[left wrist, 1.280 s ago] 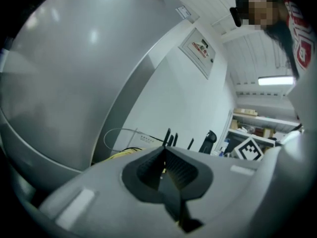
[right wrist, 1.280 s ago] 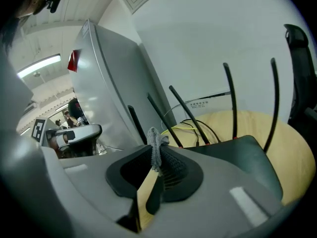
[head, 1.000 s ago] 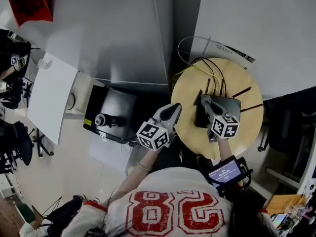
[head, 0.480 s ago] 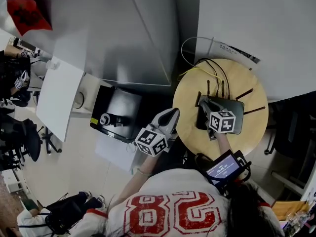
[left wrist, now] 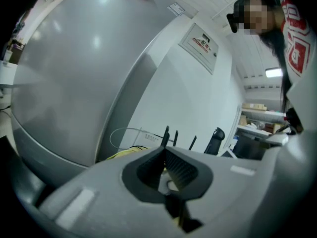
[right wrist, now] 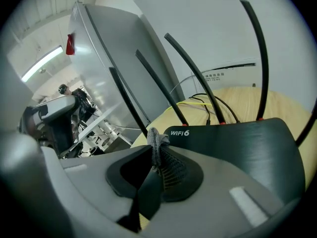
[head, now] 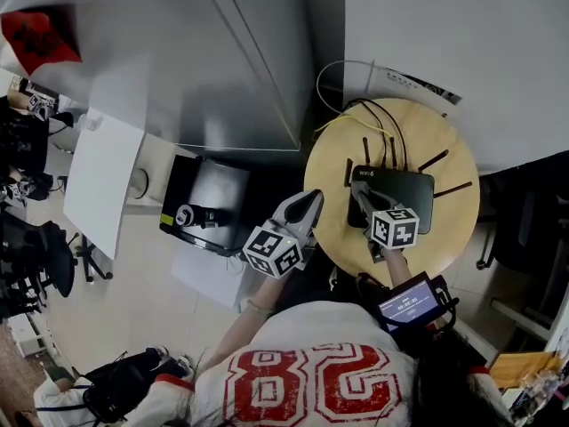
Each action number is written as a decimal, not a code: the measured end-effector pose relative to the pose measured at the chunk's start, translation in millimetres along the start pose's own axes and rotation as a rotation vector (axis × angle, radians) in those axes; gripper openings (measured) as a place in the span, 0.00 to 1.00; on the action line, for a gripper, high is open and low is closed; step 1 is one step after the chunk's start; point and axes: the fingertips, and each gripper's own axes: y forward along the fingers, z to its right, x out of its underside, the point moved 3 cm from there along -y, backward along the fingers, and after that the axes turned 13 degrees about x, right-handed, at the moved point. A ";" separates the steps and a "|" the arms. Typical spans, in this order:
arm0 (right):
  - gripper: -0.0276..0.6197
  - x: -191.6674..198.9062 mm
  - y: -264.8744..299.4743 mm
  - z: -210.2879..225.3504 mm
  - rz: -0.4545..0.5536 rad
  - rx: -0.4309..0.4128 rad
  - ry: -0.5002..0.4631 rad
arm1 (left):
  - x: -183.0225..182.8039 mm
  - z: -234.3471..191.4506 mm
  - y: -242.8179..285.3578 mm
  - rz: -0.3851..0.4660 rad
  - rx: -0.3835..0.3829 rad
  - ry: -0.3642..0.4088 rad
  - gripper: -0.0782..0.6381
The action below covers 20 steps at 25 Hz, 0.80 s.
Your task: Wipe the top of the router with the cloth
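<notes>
Head view shows the flat black router with thin upright antennas lying on the round pale wooden table, with black and yellow cables looping from its far side toward the white wall. The right gripper reaches over the router's left end. In the right gripper view its jaws are pinched tight on a bunched grey cloth, which pokes up past the tips right at the near edge of the router's top, beside the white WIFI 6 print; whether the cloth presses on the top I cannot tell. The left gripper hangs at the table's left rim, apart from the router, its jaws closed together on nothing.
</notes>
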 end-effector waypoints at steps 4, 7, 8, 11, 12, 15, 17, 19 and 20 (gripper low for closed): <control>0.11 18.5 -15.4 -5.6 -0.029 -0.003 -0.050 | 4.4 5.0 9.8 0.000 0.033 -0.007 0.11; 0.11 32.2 -26.9 -10.3 -0.053 -0.012 -0.080 | 7.0 7.5 18.0 0.007 0.054 -0.013 0.11; 0.11 36.3 -30.5 -11.6 -0.060 -0.015 -0.089 | 7.5 8.4 21.1 0.009 0.062 -0.015 0.11; 0.11 48.0 -40.4 -12.7 -0.080 -0.015 -0.118 | 9.6 12.6 30.9 0.008 0.089 -0.016 0.11; 0.11 51.3 -43.4 -12.6 -0.084 -0.016 -0.124 | 10.8 14.4 34.0 0.005 0.098 -0.016 0.11; 0.11 59.5 -50.9 -12.2 -0.094 -0.016 -0.136 | 14.8 19.1 41.1 -0.007 0.120 -0.019 0.10; 0.11 61.9 -53.7 -12.4 -0.097 -0.017 -0.140 | 16.5 20.7 43.8 -0.017 0.127 -0.021 0.11; 0.11 58.8 -55.2 -11.8 -0.086 -0.020 -0.137 | 17.4 21.6 45.8 -0.024 0.130 -0.021 0.11; 0.11 54.4 -55.8 -9.6 -0.072 -0.019 -0.129 | 17.8 22.1 46.9 -0.026 0.132 -0.022 0.11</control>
